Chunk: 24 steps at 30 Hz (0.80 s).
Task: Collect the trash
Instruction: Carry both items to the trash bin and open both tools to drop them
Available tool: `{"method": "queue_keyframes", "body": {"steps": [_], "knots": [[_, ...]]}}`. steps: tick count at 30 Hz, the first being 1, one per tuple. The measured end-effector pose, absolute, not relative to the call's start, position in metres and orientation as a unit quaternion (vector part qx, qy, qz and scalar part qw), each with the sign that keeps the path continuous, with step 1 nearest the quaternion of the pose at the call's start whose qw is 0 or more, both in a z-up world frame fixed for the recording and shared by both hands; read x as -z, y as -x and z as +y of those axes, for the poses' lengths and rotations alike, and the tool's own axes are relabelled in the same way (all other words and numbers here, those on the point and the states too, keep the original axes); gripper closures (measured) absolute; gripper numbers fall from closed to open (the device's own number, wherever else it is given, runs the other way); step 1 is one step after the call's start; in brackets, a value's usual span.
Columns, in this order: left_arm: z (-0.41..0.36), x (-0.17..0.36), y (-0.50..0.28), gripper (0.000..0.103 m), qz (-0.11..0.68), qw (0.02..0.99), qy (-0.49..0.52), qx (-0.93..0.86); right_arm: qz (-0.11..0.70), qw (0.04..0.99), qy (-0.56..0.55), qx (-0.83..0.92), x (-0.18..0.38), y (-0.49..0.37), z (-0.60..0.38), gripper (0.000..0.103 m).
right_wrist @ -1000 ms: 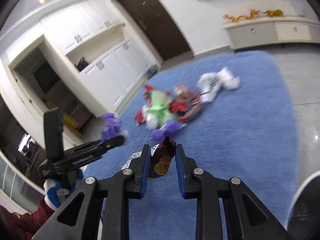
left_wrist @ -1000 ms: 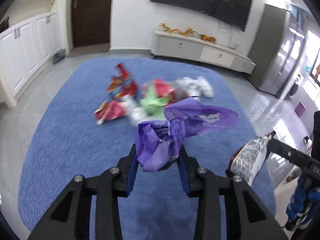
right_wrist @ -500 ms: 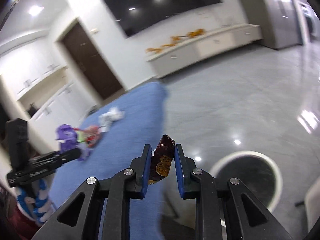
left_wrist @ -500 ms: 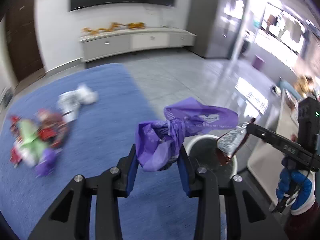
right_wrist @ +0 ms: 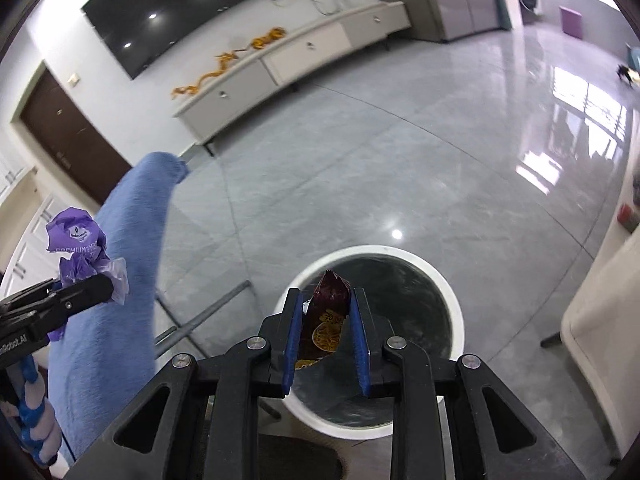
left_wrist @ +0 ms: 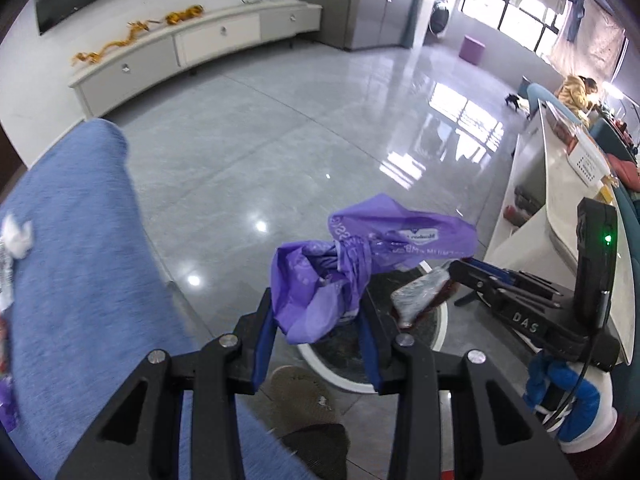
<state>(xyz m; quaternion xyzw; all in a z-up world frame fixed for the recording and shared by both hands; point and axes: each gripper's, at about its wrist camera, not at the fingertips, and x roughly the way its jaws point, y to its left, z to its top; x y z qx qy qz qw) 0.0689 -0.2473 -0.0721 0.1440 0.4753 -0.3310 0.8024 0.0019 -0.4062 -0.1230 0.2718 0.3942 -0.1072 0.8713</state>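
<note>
The left gripper (left_wrist: pixel 318 330) pinches a crumpled purple plastic bag (left_wrist: pixel 360 264) between its blue fingers (left_wrist: pixel 264 340), beside the rim of a round white bin (right_wrist: pixel 452 304) on the grey tiled floor (right_wrist: pixel 400 152). The right gripper (right_wrist: pixel 326 328) pinches a dark red snack wrapper (right_wrist: pixel 328 316) directly above the bin's opening. A blue rug (left_wrist: pixel 72 260) lies to the left.

A glossy grey tiled floor (right_wrist: pixel 420 168) stretches to a long white low cabinet (right_wrist: pixel 304 56) topped with orange ornaments (right_wrist: pixel 224 64), under a dark wall-mounted screen (right_wrist: pixel 192 12), with a brown door (right_wrist: pixel 68 140) at left.
</note>
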Motion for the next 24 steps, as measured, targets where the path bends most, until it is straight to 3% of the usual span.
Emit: {"method": "queue_keyframes", "body": {"steps": [4,6,7,15,24], "knots": [[-0.267,0.09,-0.072,0.063,0.5,0.781,-0.142,0.347,0.4,0.865,-0.277,0.119,0.138,-0.008,-0.415,0.073],[-0.274,0.096,-0.073,0.056,0.509,0.774,-0.139,0.35,0.404,0.864,-0.276,0.122,0.143,-0.014,-0.417,0.061],[-0.276,0.099,-0.074,0.052,0.514,0.771,-0.136,0.352,0.405,0.863,-0.275,0.122,0.146,-0.014,-0.418,0.06],[-0.273,0.101,-0.077,0.05,0.523,0.763,-0.116,0.362,0.407,0.86,-0.276,0.138,0.15,-0.005,-0.419,0.058],[-0.246,0.06,-0.061,0.05,0.464,0.805,-0.117,0.351,0.387,0.871,-0.272,0.134,0.127,0.006,-0.408,0.058]]}}
